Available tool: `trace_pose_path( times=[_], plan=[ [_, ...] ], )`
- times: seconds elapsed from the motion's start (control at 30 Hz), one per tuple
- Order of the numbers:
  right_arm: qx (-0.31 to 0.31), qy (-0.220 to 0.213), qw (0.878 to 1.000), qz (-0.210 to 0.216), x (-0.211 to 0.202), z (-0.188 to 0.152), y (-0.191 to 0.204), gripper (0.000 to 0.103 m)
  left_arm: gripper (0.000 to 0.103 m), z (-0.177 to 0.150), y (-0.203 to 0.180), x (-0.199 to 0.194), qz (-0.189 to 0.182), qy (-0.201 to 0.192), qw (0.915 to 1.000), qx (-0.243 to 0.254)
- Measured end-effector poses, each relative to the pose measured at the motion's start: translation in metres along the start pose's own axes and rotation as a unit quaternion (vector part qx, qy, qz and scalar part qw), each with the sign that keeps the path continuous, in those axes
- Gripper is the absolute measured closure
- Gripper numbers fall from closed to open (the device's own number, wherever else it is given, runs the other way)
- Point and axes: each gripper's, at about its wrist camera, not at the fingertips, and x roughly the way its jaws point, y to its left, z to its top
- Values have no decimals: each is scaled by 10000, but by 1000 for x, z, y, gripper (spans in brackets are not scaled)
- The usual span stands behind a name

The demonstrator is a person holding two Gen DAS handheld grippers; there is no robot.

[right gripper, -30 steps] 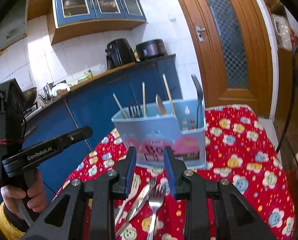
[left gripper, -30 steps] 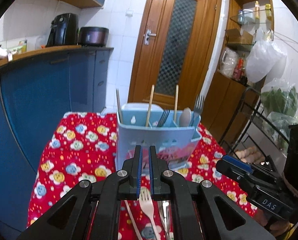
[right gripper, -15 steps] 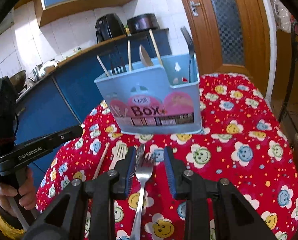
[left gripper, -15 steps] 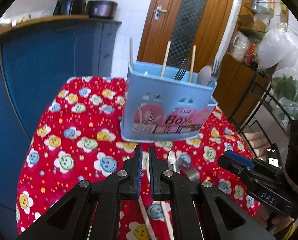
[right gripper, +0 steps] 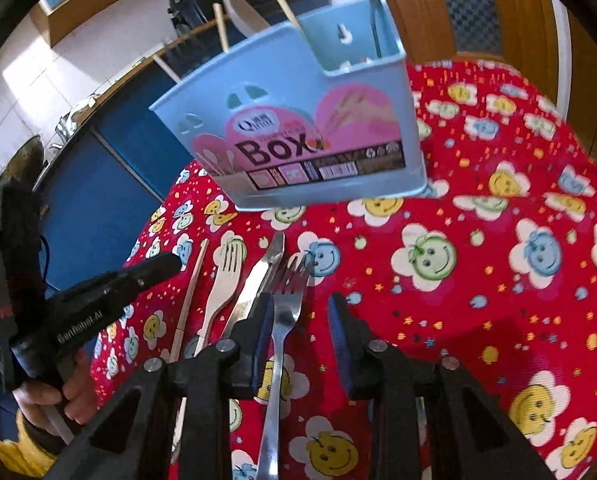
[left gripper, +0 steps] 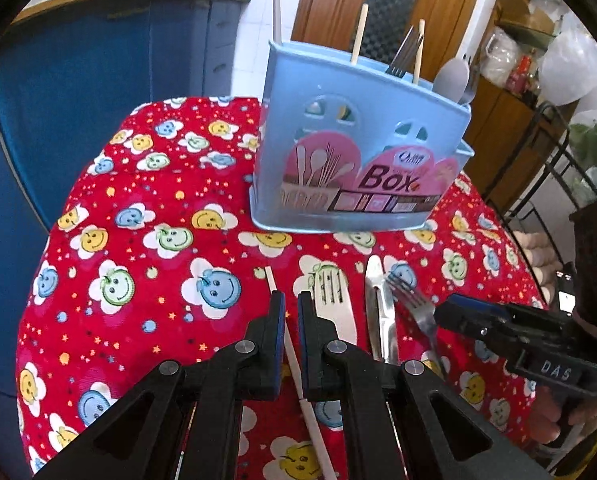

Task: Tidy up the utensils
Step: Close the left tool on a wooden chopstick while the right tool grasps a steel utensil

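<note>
Right gripper (right gripper: 301, 334): I had dropped it low over the table, jaws apart, straddling the metal fork (right gripper: 281, 320), not yet clamped.
Left gripper (left gripper: 291, 334): fingers nearly together, the chopstick (left gripper: 294, 360) in the narrow gap; grip unclear.
Change: a second before, both looked level at the box (left gripper: 358, 152); now they tipped down onto the loose cutlery.
Beside: wooden fork (left gripper: 334, 300) and knife (left gripper: 378, 308) lay between.
Meaning: pickup seemed next.

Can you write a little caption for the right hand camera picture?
Right gripper open over a metal fork lying beside a knife before the blue utensil box.
</note>
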Motion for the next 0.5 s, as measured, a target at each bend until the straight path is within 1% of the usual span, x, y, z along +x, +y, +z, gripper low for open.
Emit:
trace_pose_path(
  times=[0.1,0.27,0.33,0.4,0.5],
  plan=[
    [117,156,9998,57,8,2,-3,72,97,0,2,5,36,77,10000,-13],
    [239,333,9987,291,18,9,-5,72,97,0,5,11,74,173,9998,-66],
    [228,371,9985,327,21,12,-3,74,97,0,7,13,65,202,9997,-96],
    [216,420,9980,410,25,15,-1,81,97,0,9,15,33,243,9996,-131],
    [195,486,9977,431,28,19,2,86,97,1,11,17,-14,283,9995,-156]
  ],
)
